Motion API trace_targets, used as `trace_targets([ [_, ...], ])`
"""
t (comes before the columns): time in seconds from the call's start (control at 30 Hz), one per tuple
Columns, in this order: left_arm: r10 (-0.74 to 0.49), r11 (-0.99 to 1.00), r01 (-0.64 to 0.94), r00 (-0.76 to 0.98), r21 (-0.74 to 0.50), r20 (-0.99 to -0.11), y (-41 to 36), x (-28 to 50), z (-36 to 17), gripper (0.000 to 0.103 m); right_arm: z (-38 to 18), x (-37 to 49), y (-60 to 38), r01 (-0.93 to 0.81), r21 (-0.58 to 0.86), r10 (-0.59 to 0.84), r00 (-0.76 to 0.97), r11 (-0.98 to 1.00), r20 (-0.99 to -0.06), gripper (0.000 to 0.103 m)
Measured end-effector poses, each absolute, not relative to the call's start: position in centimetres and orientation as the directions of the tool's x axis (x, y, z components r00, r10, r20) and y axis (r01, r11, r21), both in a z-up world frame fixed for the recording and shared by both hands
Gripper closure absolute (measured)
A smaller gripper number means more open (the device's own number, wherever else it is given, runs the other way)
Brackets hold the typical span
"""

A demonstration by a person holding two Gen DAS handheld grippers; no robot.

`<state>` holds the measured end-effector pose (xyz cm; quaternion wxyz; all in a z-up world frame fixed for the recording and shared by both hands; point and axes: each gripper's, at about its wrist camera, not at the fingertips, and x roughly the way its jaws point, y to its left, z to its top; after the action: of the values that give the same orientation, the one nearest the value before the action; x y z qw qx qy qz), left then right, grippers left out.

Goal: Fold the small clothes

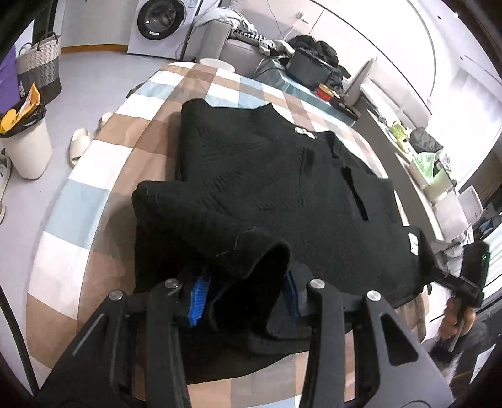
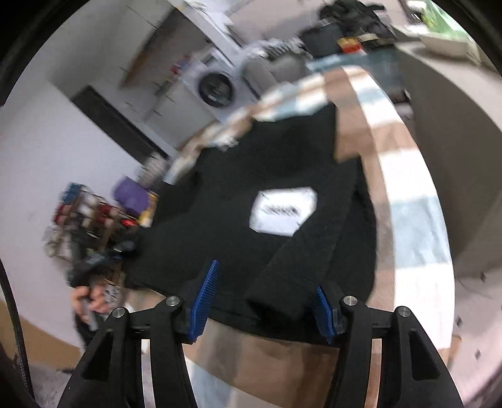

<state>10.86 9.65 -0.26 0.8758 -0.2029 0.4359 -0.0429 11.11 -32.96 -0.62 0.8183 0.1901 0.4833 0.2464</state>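
Observation:
A black knit sweater (image 1: 266, 175) lies spread on the round table with a checked cloth (image 1: 125, 135). It carries a white neck label (image 1: 304, 131) and a white patch (image 1: 414, 243). My left gripper (image 1: 246, 282) stands at its near edge, jaws parted, and a raised rolled fold of the knit (image 1: 266, 260) sits loosely between the blue pads (image 1: 196, 301). In the blurred right wrist view my right gripper (image 2: 266, 276) is open over the sweater (image 2: 251, 175). A folded strip of it (image 2: 291, 270) lies beside the right-hand pad (image 2: 324, 310), clear of the other. The white patch (image 2: 282, 213) lies just ahead.
A black bag (image 1: 310, 67) and a red tin (image 1: 324, 91) sit at the table's far end. On the floor to the left are a white bin (image 1: 28, 150), slippers (image 1: 78, 144) and a woven basket (image 1: 40, 66). A washing machine (image 1: 160, 22) stands behind.

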Motion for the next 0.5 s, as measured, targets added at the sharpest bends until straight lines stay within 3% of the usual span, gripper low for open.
trace_targets([
  [0.13,-0.261,0.896,-0.125,0.627,-0.426,-0.734,10.7,10.7,-0.3,0.057,-1.4,11.3,-33.2,-0.211,0.567,0.597,0.424,0.796,-0.681,0.048],
  [0.2,-0.261,0.891,-0.128,0.639,-0.435,-0.723,11.2,10.5,0.1,0.056,-1.7,11.7,-33.3,-0.192,0.581,0.598,0.444,0.791,-0.667,0.074],
  [0.3,-0.283,0.883,-0.112,0.646,-0.455,-0.709,11.6,10.4,0.2,0.054,-2.6,12.6,-33.5,-0.142,0.585,0.576,0.460,0.799,-0.676,0.093],
  [0.5,-0.349,0.844,-0.112,0.629,-0.525,-0.695,12.4,10.3,-0.2,0.054,0.1,11.8,-34.9,-0.168,0.669,0.610,0.610,0.724,-0.506,0.095],
])
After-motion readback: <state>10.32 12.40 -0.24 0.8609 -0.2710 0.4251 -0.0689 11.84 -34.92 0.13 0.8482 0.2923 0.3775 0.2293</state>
